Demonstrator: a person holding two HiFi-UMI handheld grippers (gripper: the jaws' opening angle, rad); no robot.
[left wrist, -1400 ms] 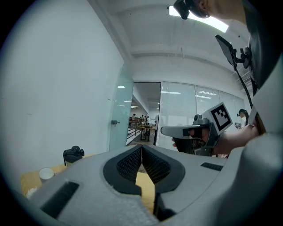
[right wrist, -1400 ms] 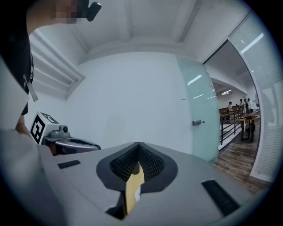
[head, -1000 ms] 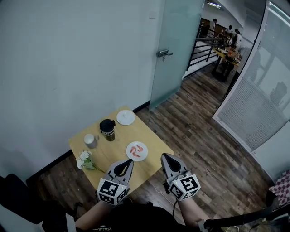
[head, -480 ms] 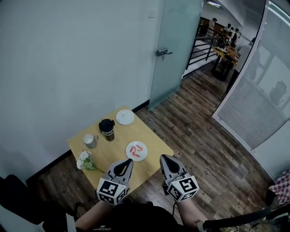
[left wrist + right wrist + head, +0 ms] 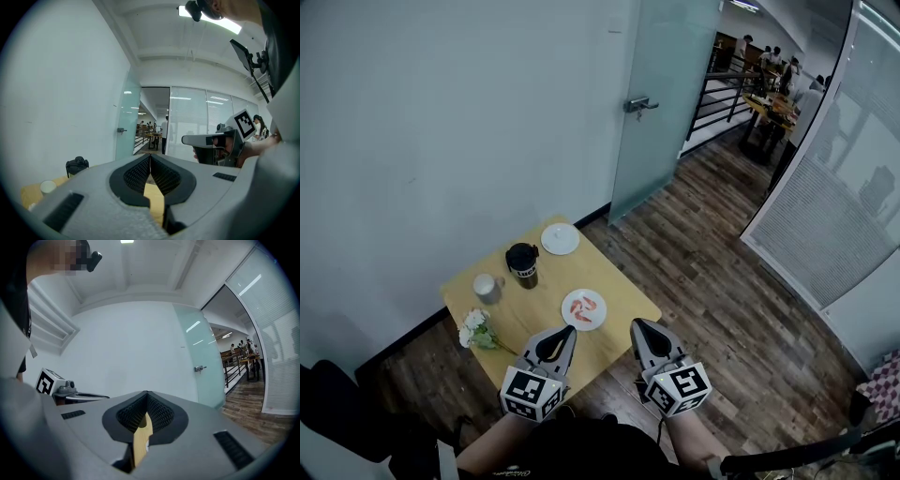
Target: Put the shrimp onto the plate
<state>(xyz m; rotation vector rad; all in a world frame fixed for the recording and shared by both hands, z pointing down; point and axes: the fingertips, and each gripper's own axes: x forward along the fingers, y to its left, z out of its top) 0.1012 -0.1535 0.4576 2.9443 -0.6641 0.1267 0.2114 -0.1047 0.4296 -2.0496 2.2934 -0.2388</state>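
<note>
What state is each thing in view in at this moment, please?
left gripper, shut, empty.
right gripper, shut, empty.
shrimp, lying on the near plate.
far plate, empty.
black cup, upright.
pale cup, upright.
flowers, lying on the table.

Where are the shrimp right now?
In the head view, the shrimp lie on the nearer white plate, toward the right side of the table, below and right of the black mug.
</note>
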